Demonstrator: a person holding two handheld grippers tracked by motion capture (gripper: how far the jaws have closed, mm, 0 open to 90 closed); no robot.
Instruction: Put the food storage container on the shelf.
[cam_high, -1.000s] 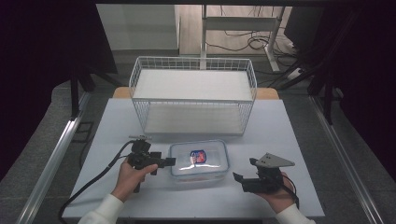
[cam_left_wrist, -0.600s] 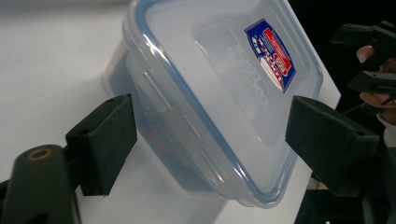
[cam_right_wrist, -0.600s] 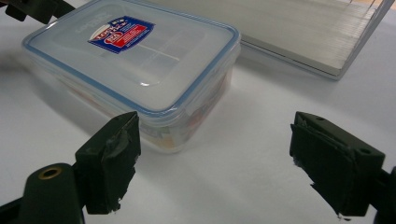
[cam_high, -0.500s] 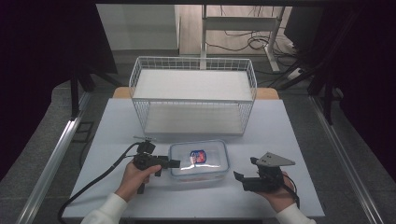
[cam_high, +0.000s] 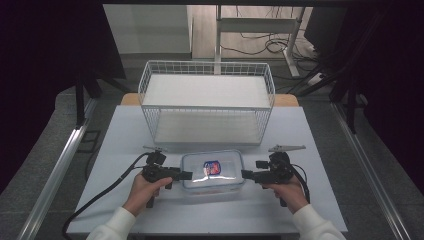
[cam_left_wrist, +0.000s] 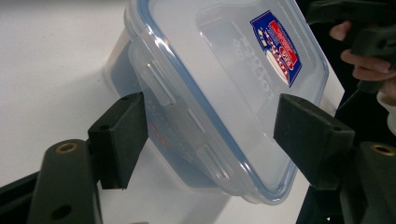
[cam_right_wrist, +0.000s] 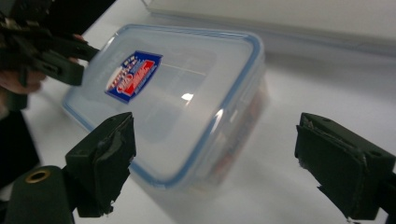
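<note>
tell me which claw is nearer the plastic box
Left. The left claw has its jaws around the plastic box's end flap, not pressing; the right claw sits just off the opposite end.

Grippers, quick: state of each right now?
Left gripper: open, jaws just closing around the lidded container, not gripping.
Right gripper: open, holding nothing.

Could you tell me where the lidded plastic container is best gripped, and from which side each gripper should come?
Probably by its two short ends: the plastic container lies flat, long side toward the person, left gripper and right gripper level at either end, latch flap between the left fingers.
</note>
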